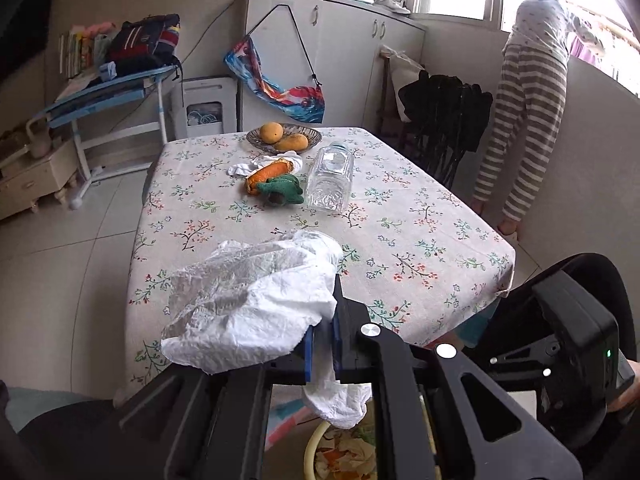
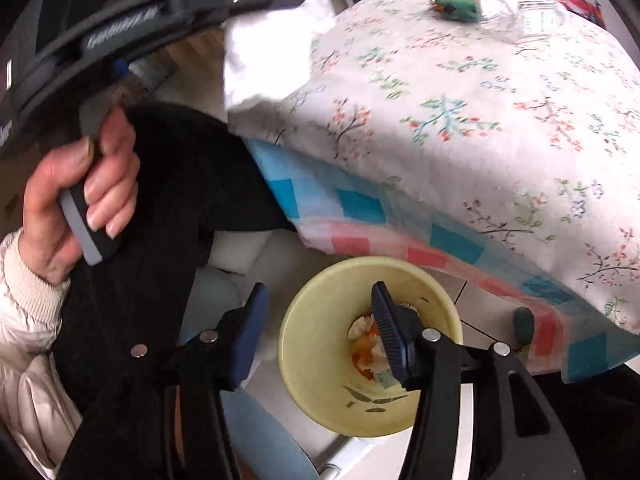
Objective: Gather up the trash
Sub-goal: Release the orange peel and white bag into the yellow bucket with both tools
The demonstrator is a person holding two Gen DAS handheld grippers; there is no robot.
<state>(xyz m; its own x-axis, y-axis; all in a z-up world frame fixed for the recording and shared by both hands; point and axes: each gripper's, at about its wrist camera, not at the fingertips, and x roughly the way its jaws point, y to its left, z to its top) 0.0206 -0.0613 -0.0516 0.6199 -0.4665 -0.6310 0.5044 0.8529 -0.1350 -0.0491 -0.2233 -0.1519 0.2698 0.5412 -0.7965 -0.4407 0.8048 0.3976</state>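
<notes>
Your left gripper (image 1: 322, 350) is clamped on a crumpled white tissue with a clear plastic film (image 1: 256, 300), held above the near edge of the floral-clothed table (image 1: 400, 216). Your right gripper (image 2: 316, 340) hangs released and empty over the pale yellow round waste bin (image 2: 320, 392) on the floor below. The wad looks light, soft and loose, so it will likely flop and snag; keep the pinch on the bunched middle. The clear plastic bottle (image 1: 330, 178) looks slippery; take it across the body.
</notes>
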